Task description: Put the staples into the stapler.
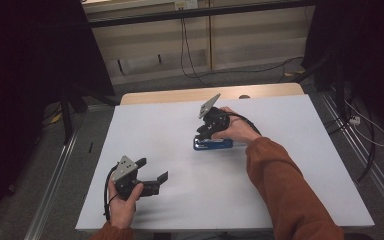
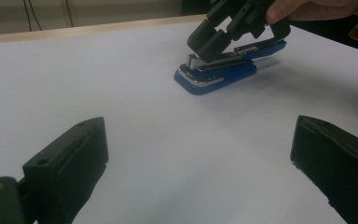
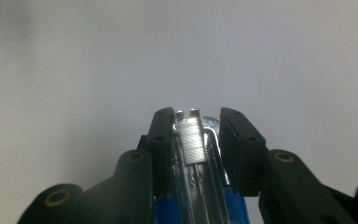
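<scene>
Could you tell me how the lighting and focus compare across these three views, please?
High view: dim, dark surroundings, table evenly lit. Left gripper view: stapler fairly sharp, soft shadow beside it, near jaws blurred. Right gripper view: bright glare on the stapler's metal, background washed out.

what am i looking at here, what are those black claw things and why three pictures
A person sits at a white table holding a black two-jaw hand gripper in each hand. The high view looks down from above; the other two come from cameras riding on each gripper. The left gripper rests open near the table's front edge. The right gripper straddles a blue plastic stapler with a shiny metal staple track lying on the table. Its left pad touches the stapler, while a gap shows beside the right one, so no firm grip.
</scene>
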Demonstrator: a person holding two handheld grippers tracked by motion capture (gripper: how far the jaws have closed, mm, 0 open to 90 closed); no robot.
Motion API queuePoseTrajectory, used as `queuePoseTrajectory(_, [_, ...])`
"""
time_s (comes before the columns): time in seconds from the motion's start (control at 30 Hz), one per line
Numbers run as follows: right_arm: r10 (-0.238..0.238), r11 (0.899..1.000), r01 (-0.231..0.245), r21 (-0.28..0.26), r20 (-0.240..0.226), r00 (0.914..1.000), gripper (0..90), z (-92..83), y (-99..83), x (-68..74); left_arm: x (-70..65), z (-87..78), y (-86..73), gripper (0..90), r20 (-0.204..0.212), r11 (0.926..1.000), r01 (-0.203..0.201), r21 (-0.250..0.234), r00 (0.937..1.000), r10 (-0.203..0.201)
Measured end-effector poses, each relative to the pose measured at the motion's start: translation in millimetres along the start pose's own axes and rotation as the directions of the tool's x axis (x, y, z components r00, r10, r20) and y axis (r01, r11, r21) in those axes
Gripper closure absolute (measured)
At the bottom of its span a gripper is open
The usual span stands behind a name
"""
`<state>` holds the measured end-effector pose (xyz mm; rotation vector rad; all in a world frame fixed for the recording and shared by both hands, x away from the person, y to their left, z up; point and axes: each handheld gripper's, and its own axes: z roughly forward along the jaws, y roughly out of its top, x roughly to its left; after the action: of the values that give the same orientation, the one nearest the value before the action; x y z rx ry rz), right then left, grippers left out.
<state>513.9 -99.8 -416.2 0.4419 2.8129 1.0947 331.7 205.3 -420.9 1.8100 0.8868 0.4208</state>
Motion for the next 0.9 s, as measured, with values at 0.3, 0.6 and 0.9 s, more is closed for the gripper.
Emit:
queuePoseTrajectory(0.3, [0.109, 0.992, -0.105, -0.065, 0.054, 0.9926, 42.3, -4.0, -5.9, 1.2, 0.5, -0.1, -0.2, 4.2, -0.008, 1.0000, 0.003, 0.001, 1.0000, -0.003])
queuePoseTrajectory(0.6, [0.197, 0.975, -0.185, -0.124, 0.098, 0.9755, 16.3, -8.5, -9.7, 2.9, 0.6, 0.1, -0.4, 4.2, -0.004, 1.0000, 0.000, 0.007, 1.0000, 0.000])
queuePoseTrajectory(0.9, [0.267, 0.955, -0.246, -0.164, 0.125, 0.9556, 12.4, -14.1, -18.6, 4.5, 0.8, 0.4, -0.4, 4.2, -0.005, 1.0000, 0.000, 0.007, 1.0000, 0.000])
